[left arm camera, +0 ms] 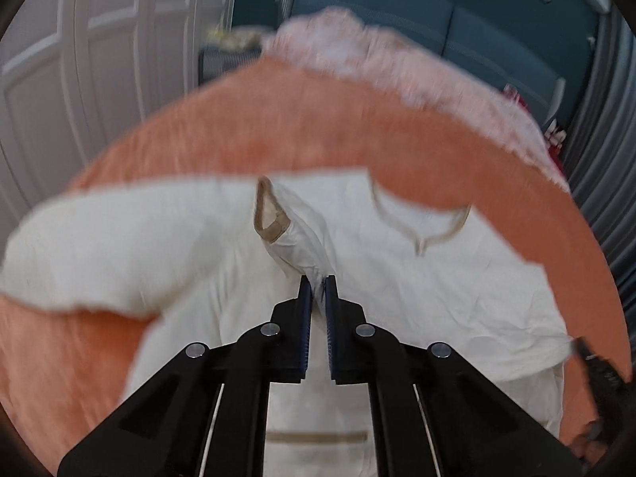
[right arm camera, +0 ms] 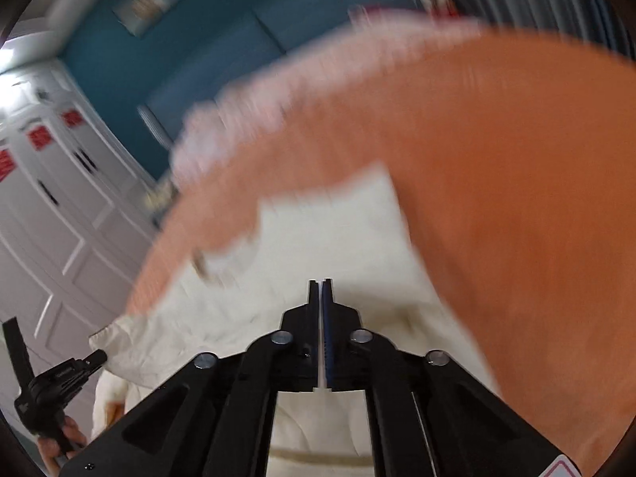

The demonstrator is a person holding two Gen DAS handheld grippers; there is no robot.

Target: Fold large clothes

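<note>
In the left wrist view, white panelled wardrobe doors point(left arm camera: 79, 59) fill the 9 to 11 o'clock edge. An orange bedspread point(left arm camera: 278, 135) curves across the middle, and on it lies the cream garment point(left arm camera: 457, 278), spread from 9 o'clock to 4 o'clock, with a tan-trimmed V neckline point(left arm camera: 421, 230) toward 1 o'clock. The left gripper point(left arm camera: 318, 284) rises from 6 o'clock, its jaws clenched on a bunched sleeve point(left arm camera: 294, 230) whose tan cuff stands up just past the tips. A pale pink fluffy blanket point(left arm camera: 357, 51) lies at 12 o'clock, before a teal wall point(left arm camera: 437, 8). Grey curtains point(left arm camera: 596, 159) hang at 3 o'clock, with red items, too blurred to name, beside them.

In the right wrist view, the doors point(right arm camera: 59, 218) carry red stickers at 9 o'clock, unseen from the left. At 8 o'clock a hand point(right arm camera: 67, 433) holds the other black gripper, close to the garment's point(right arm camera: 318, 238) edge. The right gripper point(right arm camera: 320, 284) rises from 6 o'clock with its jaws pressed together over the cream fabric; whether any cloth is pinched between them cannot be told. The bedspread point(right arm camera: 516, 198), heavily blurred, fills the right half out to 3 o'clock.
</note>
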